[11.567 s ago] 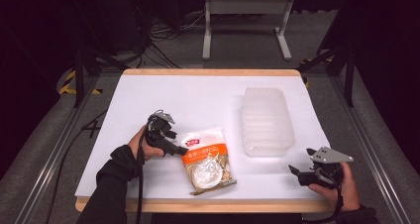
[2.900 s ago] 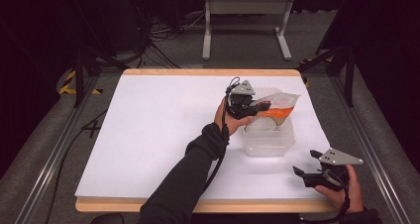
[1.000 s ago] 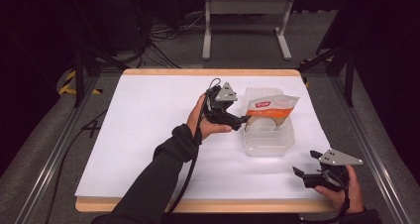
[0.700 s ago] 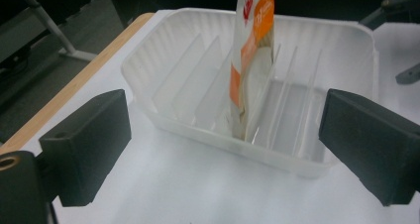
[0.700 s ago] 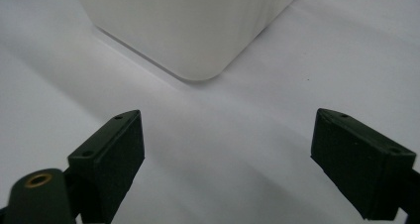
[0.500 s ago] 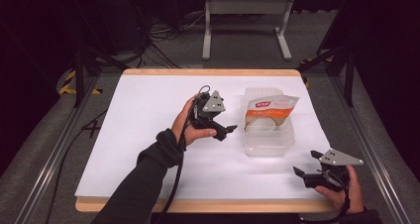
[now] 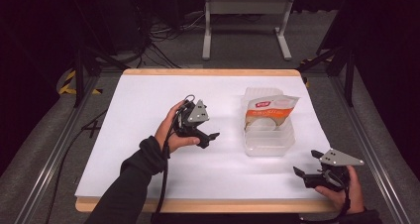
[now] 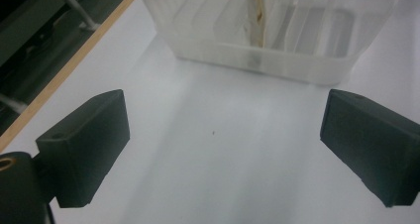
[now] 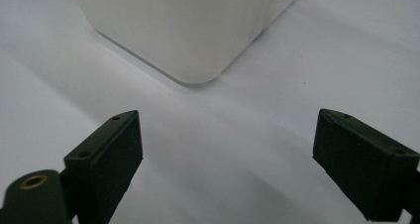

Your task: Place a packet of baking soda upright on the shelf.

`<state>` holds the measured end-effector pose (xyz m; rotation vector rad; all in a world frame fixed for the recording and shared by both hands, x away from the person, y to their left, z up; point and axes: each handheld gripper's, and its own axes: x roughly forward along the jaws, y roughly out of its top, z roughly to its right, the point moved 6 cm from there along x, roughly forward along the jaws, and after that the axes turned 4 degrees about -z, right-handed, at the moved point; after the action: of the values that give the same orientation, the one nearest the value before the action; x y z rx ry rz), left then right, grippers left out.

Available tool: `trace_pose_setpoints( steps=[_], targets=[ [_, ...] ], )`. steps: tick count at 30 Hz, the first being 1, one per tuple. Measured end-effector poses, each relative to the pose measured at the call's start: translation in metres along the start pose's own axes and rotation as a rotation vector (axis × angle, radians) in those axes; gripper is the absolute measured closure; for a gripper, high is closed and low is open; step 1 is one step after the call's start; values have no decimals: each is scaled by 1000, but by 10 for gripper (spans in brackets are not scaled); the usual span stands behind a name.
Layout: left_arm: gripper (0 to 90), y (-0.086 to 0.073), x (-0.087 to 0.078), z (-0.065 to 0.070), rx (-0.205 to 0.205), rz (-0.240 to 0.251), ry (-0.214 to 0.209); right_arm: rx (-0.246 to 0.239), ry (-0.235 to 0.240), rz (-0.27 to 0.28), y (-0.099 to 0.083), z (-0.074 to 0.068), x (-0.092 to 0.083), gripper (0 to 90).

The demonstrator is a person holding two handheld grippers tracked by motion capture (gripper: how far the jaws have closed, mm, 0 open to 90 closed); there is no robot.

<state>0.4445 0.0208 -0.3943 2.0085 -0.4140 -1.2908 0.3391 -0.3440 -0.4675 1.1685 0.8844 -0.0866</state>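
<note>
Left gripper [image 7: 212,136]: held in the left hand [image 7: 171,132] at about 9 o'clock from the container; jaws spread wide, nothing gripped between them, bare table seen between the pads [image 8: 84,147] in the left gripper view. The jaws have just been opening, with nothing between them.
Right gripper [image 7: 307,164]: held in the right hand [image 7: 341,192] at about 5 o'clock from the container, near the table's front edge; jaws wide apart and empty, white surface seen between them in the right gripper view.
Container [image 7: 267,137]: translucent ribbed plastic tub, placed on the right half of the table; its side wall is seen ahead of the left gripper [image 8: 257,53], its rounded corner ahead of the right gripper [image 9: 198,40].
Pouch [image 7: 270,114]: white and orange snack bag, lying tilted inside the container, its top resting over the far rim at 12 o'clock.
Writing: a small red label at the pouch's upper left is seen; its lettering is too small to be read.
Table [image 7: 148,110]: white top with a wooden edge.
</note>
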Motion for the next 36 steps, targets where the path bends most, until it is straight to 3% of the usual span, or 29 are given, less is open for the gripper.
trace_pose_setpoints(
  steps=[13, 17, 30, 34, 36],
  targets=[
    [57, -53, -23, -6, -10, -84, 64, 3, -3, 3, 0, 1, 0, 118],
    [58, -74, -32, -9, -39, -109, 80, 1, -7, 4, 1, 1, -1, 116],
    [58, -128, -60, -17, -109, -120, 132, 2, -21, 17, 3, 5, -4, 114],
    [54, -141, -66, -18, -140, -114, 149, 10, -23, 24, 4, 8, -4, 113],
    [54, -153, -71, -19, -178, -102, 157, 7, -23, 23, 5, 9, -3, 113]
  ],
)
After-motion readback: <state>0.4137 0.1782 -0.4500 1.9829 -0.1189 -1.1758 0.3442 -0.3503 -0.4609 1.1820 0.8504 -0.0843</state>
